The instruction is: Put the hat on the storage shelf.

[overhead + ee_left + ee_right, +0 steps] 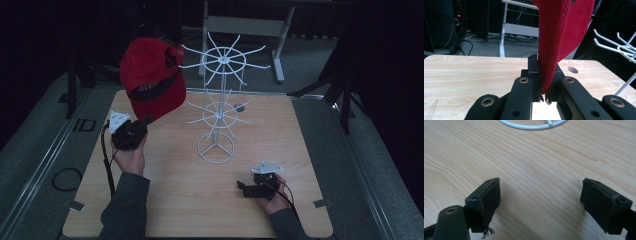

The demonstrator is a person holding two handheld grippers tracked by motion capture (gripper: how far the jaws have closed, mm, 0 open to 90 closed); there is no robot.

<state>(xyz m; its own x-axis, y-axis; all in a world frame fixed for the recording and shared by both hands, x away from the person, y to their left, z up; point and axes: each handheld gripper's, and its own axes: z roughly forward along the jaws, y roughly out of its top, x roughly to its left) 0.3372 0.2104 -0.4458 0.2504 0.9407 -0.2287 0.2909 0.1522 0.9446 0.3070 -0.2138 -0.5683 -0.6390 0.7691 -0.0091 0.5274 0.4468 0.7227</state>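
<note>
Clearly the left gripper (142,125) is raised off the wooden table (165,210), the person's left hand (131,155) wrapped under its body and the forearm rising from the near edge; its jaws point up and away, pressed together on the lower edge of a red cap (152,77), so that the cap stands above and beyond the jaw tips, its crown level with the upper ring of hooks on the white wire rack (218,112); in the left gripper view the red cap (562,37) rises straight up from between the two black jaws, its fabric pinched at their tips, with the rack's white hooks (616,47) off to the right of the jaws and apart from the cloth; whether the cap touches a hook in the high view I cannot tell. Lower down, the right gripper (245,189) sits close to the table, held in the right hand (272,197) with the wrist low, its jaws pointing left across the board; in the right gripper view its jaws are spread wide with nothing but bare wood between them, and the rack's round base ring (534,125) lies on the table well beyond the jaw tips.
</note>
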